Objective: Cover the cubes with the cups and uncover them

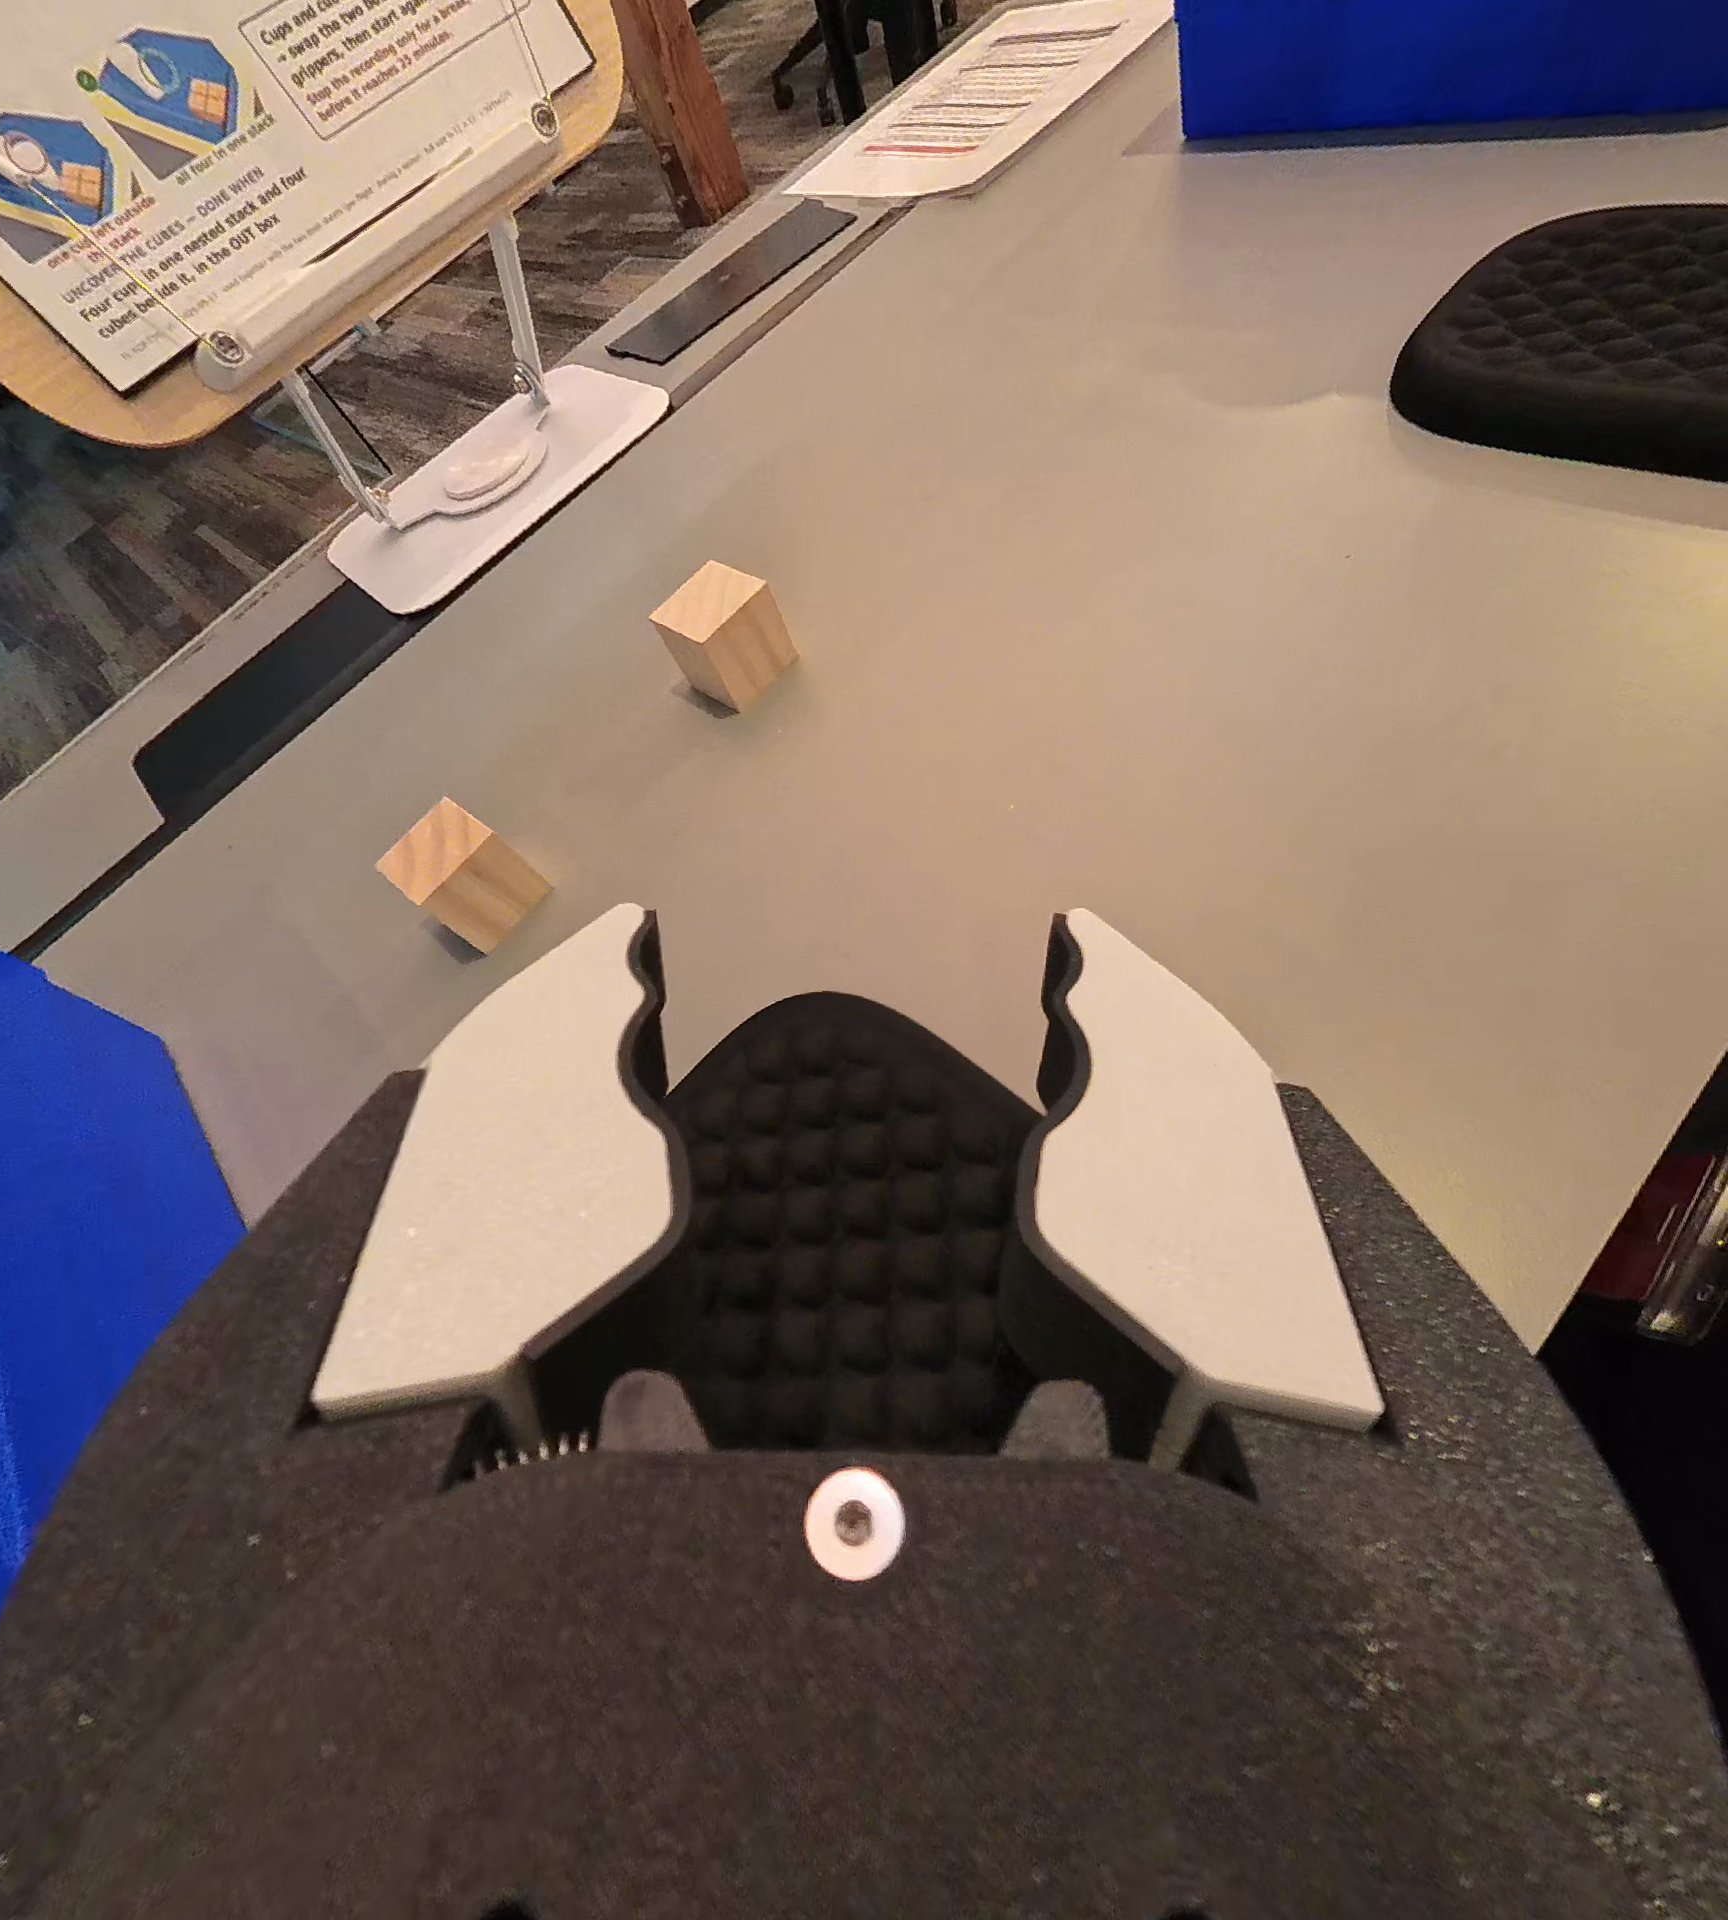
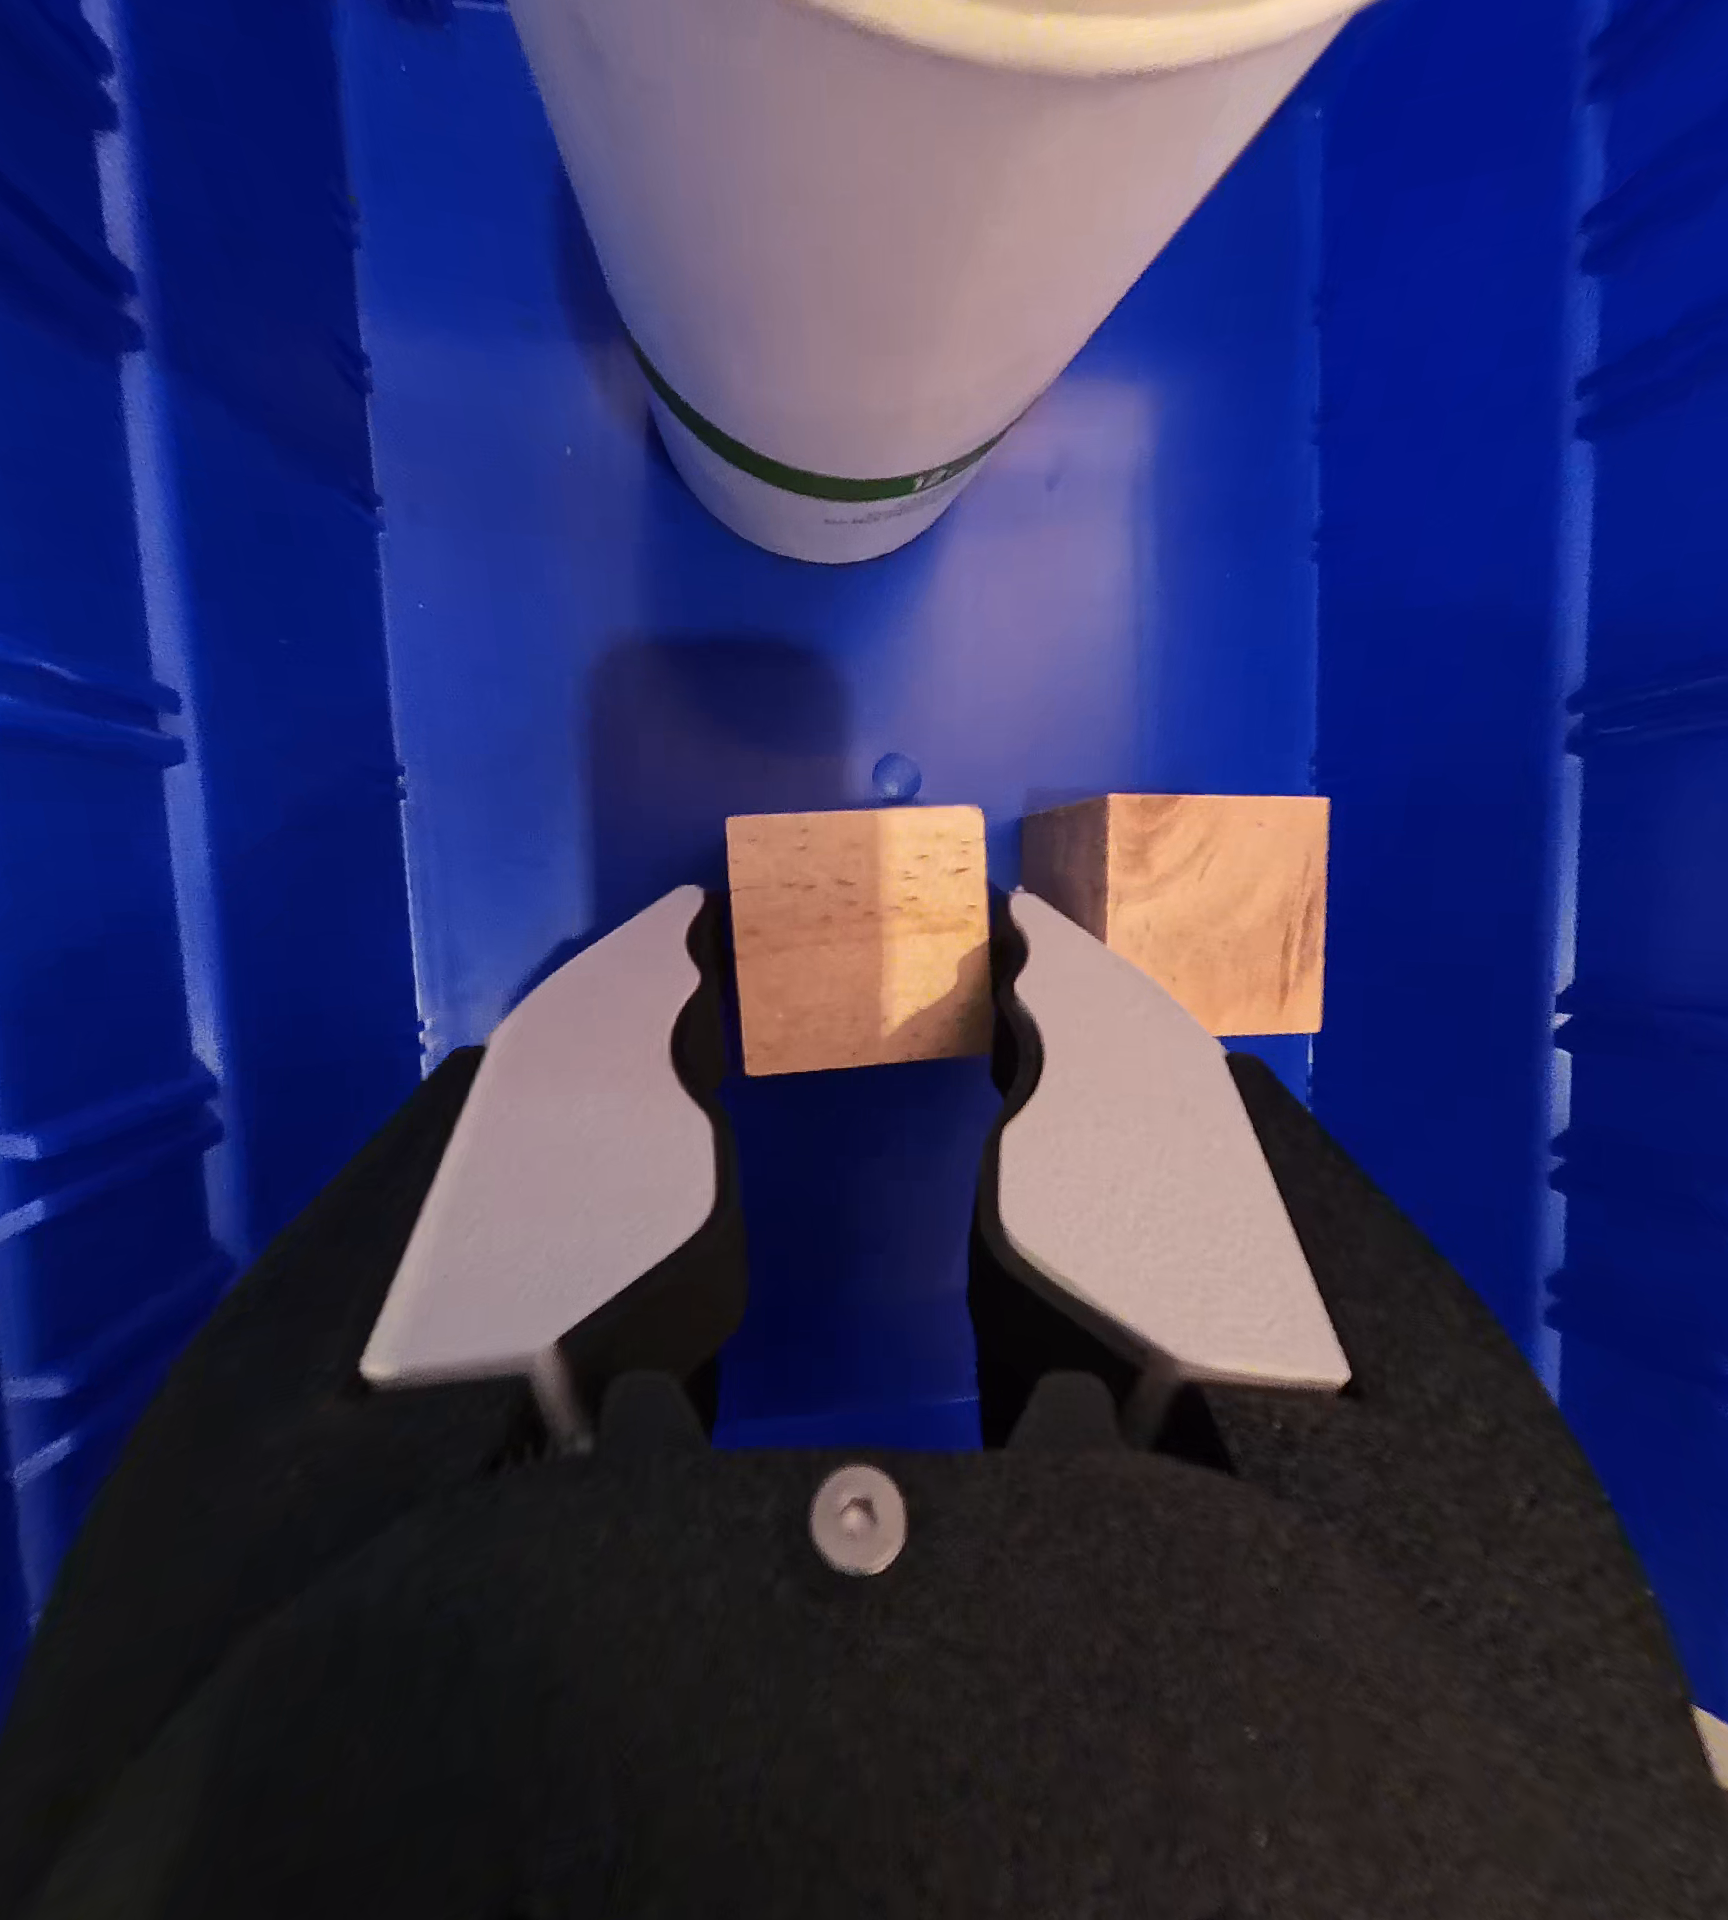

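Note:
In the left wrist view two light wooden cubes stand apart on the grey table (image 1: 1047,675): one cube (image 1: 725,634) farther off, the other cube (image 1: 460,873) just left of my left gripper (image 1: 849,920). That gripper is open and empty, over a black dimpled pad (image 1: 839,1143). In the right wrist view my right gripper (image 2: 858,904) is inside a blue bin (image 2: 216,831). Its fingers press both sides of a light wooden cube (image 2: 860,935). A darker wooden cube (image 2: 1203,914) sits right beside it. A white paper cup (image 2: 839,260) with a green band stands farther in.
A blue bin wall (image 1: 29,1195) is close on the left and another blue bin (image 1: 1462,62) stands at the back. A second black dimpled pad (image 1: 1618,353) lies at the right. An instruction board on a stand (image 1: 216,187) and a paper sheet (image 1: 974,104) sit along the far table edge.

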### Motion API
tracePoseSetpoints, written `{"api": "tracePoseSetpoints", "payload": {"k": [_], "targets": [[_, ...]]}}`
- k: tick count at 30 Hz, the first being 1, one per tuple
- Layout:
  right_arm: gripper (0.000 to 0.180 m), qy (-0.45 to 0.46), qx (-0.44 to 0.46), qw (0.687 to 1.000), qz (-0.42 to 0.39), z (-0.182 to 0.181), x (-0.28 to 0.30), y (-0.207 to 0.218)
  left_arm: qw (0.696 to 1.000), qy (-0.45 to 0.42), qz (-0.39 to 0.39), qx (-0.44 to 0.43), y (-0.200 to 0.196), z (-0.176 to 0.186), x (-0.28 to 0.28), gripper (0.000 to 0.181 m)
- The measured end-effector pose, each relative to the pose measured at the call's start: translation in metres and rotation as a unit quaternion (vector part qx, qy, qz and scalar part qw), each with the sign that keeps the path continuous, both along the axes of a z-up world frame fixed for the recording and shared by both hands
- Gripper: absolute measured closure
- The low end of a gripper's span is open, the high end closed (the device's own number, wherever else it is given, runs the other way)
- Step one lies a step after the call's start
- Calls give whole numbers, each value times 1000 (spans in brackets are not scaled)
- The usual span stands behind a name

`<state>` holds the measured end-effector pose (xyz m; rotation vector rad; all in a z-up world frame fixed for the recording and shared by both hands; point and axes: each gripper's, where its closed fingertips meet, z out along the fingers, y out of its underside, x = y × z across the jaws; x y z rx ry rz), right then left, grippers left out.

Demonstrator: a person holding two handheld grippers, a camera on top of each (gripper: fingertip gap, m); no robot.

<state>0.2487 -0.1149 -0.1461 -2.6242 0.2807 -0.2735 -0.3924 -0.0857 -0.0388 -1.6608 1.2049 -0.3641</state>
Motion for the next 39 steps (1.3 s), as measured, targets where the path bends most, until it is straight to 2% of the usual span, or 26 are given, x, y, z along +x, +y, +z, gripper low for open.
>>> {"api": "tracePoseSetpoints", "payload": {"k": [4, 7, 15, 18, 21, 24, 27, 32, 34, 36, 39], "targets": [[126, -12, 39, 999, 3, 17, -1, 0, 1000, 14, 5, -2, 2, -4, 1, 111], [121, -37, 74, 997, 5, 43, -3, -5, 999, 28, 41, -4, 13, -3, -3, 112], [116, -160, 189, 969, -13, 162, -18, -22, 982, 45, 183, 23, 52, 8, -23, 113], [117, -180, 234, 955, 26, 202, -55, -11, 978, 44, 203, 23, 58, 7, -27, 114], [116, -175, 254, 943, 123, 221, -119, 14, 977, 34, 211, 16, 61, 6, -27, 114], [116, -121, 267, 918, 266, 221, -209, 47, 976, 27, 215, 12, 63, 6, -27, 114], [115, -47, 262, 877, 400, 207, -300, 75, 976, 23, 218, 13, 63, 7, -27, 114], [110, -15, 219, 777, 590, 161, -421, 107, 975, 27, 221, 16, 60, 8, -29, 114], [109, -47, 188, 751, 631, 137, -449, 122, 974, 26, 223, 16, 58, 9, -32, 114], [110, -83, 170, 738, 648, 117, -467, 144, 974, 24, 225, 12, 57, 8, -35, 114], [112, -51, 147, 731, 664, 89, -493, 166, 973, 26, 227, 9, 54, 6, -38, 114]]}}
